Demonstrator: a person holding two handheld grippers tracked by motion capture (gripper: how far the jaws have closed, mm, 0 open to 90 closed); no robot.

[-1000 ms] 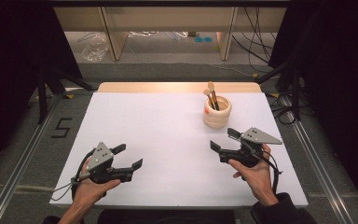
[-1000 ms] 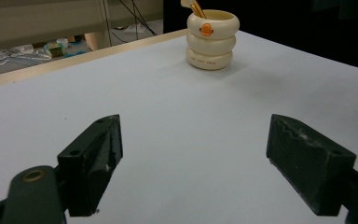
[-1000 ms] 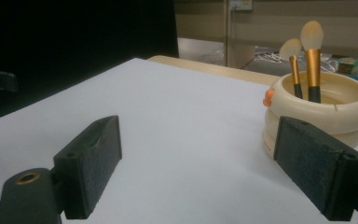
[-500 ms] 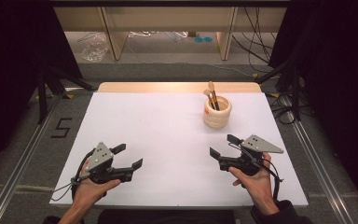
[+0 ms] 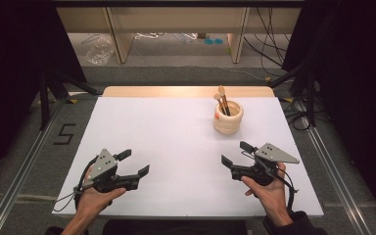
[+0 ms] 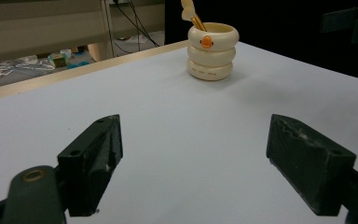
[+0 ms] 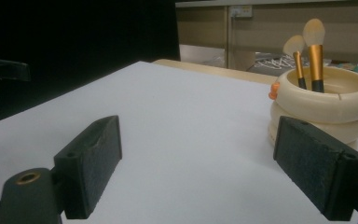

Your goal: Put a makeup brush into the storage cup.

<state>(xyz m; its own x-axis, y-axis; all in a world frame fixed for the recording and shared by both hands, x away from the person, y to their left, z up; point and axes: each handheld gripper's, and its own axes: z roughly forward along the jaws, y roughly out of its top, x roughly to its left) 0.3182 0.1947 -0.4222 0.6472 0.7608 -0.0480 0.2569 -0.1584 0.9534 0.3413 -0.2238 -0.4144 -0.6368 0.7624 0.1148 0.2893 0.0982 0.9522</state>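
From the high view, a cream ringed cup (image 5: 228, 117) stood toward the far right part of the white counter (image 5: 176, 142), a little in from the far edge, with two makeup brushes (image 5: 222, 100) standing handle-down in it, heads up, probably so they could be plucked out from above. The left hand-held gripper (image 5: 133, 162) lay near the near left corner, gripped by a hand (image 5: 94, 198), its jaws spread and empty, well apart from the cup. The right hand-held gripper (image 5: 236, 152) sat near the near edge on the right side, in front of the cup and the closer of the two to it, jaws likewise spread with nothing between them; it looked like the one placed to go for the brushes.

In the left gripper view, the left hand-held gripper (image 6: 193, 154) showed both black pads wide apart over bare counter (image 6: 177, 121), touching nothing. The cup (image 6: 212, 51) stood far ahead, with an orange beak-like mark on its top ring.

In the right gripper view, the right hand-held gripper (image 7: 196, 156) was also wide open and empty. The cup (image 7: 321, 105) rose just beyond its right jaw, not touched, and the two brushes (image 7: 311, 51) leaned together inside it, gold ferrules showing above the rim.
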